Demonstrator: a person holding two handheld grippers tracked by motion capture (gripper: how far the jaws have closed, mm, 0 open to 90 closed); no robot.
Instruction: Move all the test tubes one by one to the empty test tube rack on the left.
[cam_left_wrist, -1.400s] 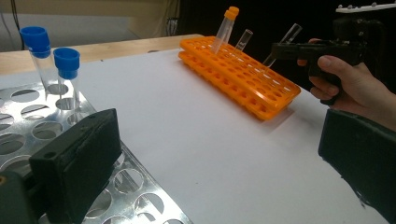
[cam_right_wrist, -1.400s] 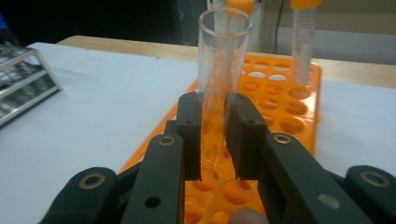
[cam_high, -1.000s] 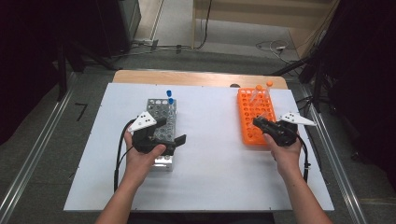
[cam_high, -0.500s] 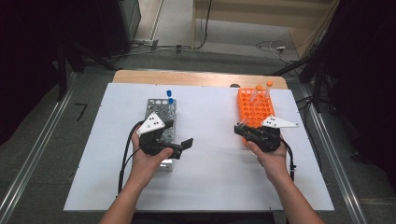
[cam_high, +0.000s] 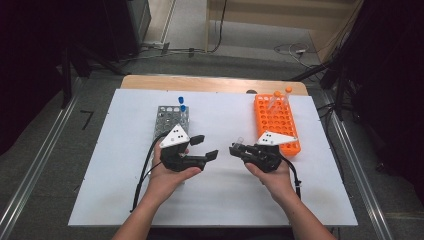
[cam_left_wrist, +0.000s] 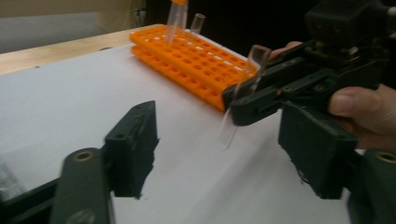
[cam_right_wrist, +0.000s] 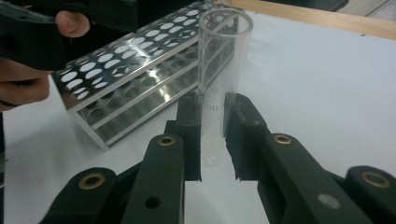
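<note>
My right gripper (cam_right_wrist: 212, 122) is shut on a clear, uncapped test tube (cam_right_wrist: 219, 65), held upright above the white table. In the high view this right gripper (cam_high: 236, 149) sits left of the orange rack (cam_high: 276, 123), with the tube (cam_high: 239, 142) at its tip. My left gripper (cam_high: 205, 147) is open and points right toward the tube, a short gap away. In the left gripper view its jaws stand wide apart, and beyond them the tube (cam_left_wrist: 239, 100) hangs tilted in the right gripper (cam_left_wrist: 247, 95). The metal rack (cam_high: 171, 119) lies behind the left hand.
Two blue-capped tubes (cam_high: 182, 103) stand at the far end of the metal rack (cam_right_wrist: 135, 81). Orange-capped tubes (cam_high: 281, 95) stand at the back of the orange rack (cam_left_wrist: 187, 53). The white table (cam_high: 225, 200) has a wooden edge (cam_high: 210, 84) at the far side.
My right gripper has moved left from the orange rack toward the table's middle, carrying the clear tube. My left gripper has shifted right off the metal rack and turned to face it.
</note>
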